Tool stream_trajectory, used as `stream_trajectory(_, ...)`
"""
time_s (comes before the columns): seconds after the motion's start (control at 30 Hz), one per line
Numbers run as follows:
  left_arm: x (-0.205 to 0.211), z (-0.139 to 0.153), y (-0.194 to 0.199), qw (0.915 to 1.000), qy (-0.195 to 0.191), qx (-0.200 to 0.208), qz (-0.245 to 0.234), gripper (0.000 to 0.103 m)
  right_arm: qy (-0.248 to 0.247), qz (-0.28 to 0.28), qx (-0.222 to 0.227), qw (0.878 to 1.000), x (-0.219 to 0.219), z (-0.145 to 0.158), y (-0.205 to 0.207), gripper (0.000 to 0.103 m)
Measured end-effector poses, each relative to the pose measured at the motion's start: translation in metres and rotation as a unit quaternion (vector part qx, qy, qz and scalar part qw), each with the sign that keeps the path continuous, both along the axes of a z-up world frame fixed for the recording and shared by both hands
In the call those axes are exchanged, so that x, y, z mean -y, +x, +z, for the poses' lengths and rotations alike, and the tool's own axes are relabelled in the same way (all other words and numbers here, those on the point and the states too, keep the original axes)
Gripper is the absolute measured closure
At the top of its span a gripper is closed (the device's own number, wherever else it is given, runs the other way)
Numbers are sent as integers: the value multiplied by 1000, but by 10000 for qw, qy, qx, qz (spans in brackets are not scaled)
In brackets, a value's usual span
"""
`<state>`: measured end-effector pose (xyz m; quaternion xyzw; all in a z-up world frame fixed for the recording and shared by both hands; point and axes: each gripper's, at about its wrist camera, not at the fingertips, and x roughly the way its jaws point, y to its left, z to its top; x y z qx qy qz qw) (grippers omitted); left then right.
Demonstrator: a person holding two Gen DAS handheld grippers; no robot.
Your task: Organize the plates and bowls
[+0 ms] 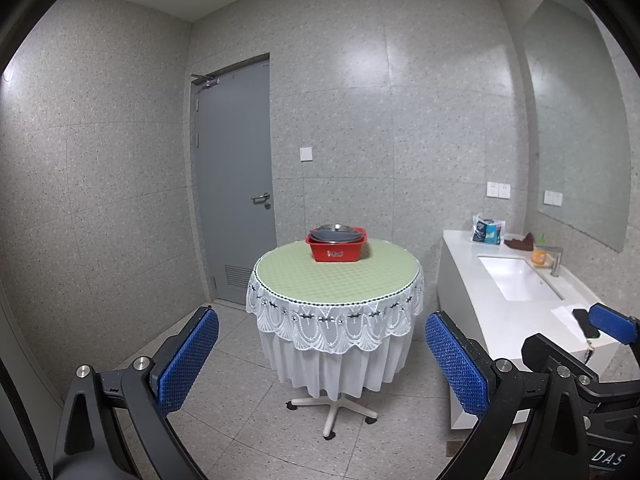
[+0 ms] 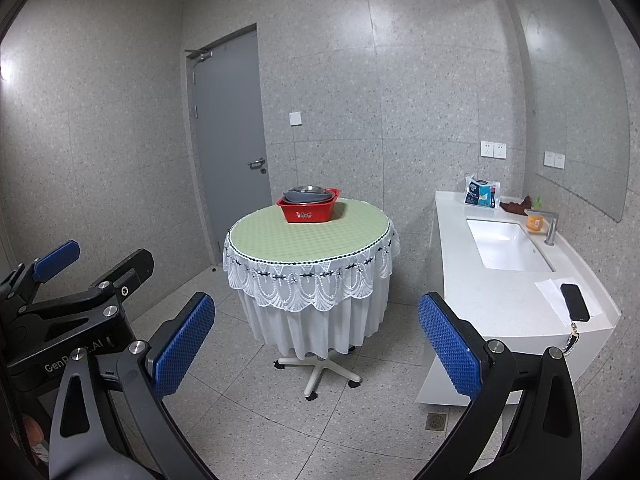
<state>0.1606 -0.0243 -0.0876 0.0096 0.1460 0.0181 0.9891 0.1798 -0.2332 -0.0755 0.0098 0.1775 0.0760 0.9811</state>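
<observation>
A red plastic basin stands at the far side of a round table with a green top and white lace skirt. Stacked grey and metal plates or bowls sit in the basin. It also shows in the right wrist view with the stack. My left gripper is open and empty, well short of the table. My right gripper is open and empty, also well back. Each gripper shows at the edge of the other's view.
A white counter with a sink runs along the right wall. A phone on paper, a tissue pack, a brown cloth and an orange bottle lie on it. A grey door is behind the table.
</observation>
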Motion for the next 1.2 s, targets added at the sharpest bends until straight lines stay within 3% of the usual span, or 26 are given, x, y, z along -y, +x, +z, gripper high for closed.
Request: stream_trajectory(1.2, 29, -4, 16, 9999, 68, -47, 108, 1, 54, 56, -104, 9999, 14, -12, 25, 0)
